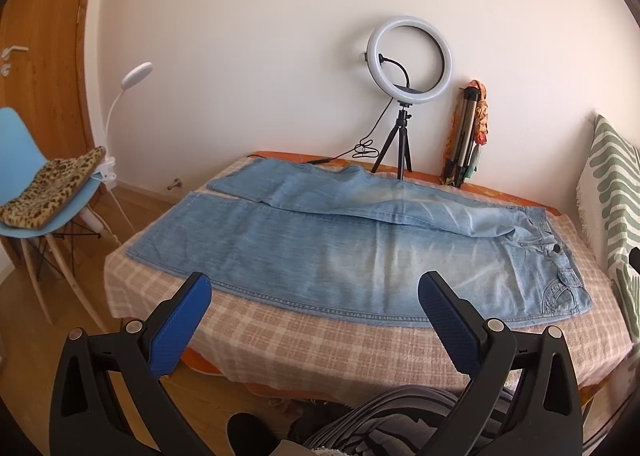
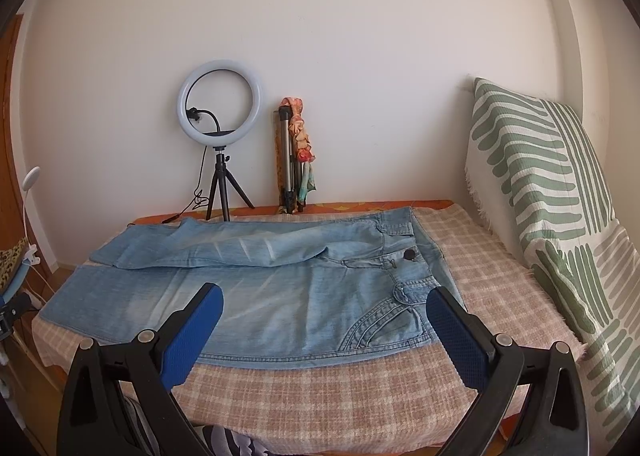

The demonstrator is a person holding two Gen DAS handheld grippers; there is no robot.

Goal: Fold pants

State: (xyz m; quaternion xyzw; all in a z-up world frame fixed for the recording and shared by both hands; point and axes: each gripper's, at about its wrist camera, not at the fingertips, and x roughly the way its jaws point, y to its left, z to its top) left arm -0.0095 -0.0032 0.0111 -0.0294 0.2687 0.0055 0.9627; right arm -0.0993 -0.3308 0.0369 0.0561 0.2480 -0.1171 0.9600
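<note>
Light blue jeans (image 1: 320,252) (image 2: 256,296) lie spread on a table covered with a checked cloth (image 1: 304,340) (image 2: 328,396). Their waist is at the right and the legs run left. The far leg is slightly rumpled and overlaps the near one. My left gripper (image 1: 314,286) hovers open above the near edge, over the near leg. My right gripper (image 2: 324,298) is open too, above the near edge beside the front pocket and waistband. Neither holds any cloth.
A ring light on a tripod (image 1: 404,95) (image 2: 220,135) and a folded tripod with a scarf (image 1: 468,131) (image 2: 294,155) stand against the back wall. A green-patterned cushion (image 2: 552,207) borders the right. A blue chair (image 1: 36,191) with a leopard-print cushion stands left.
</note>
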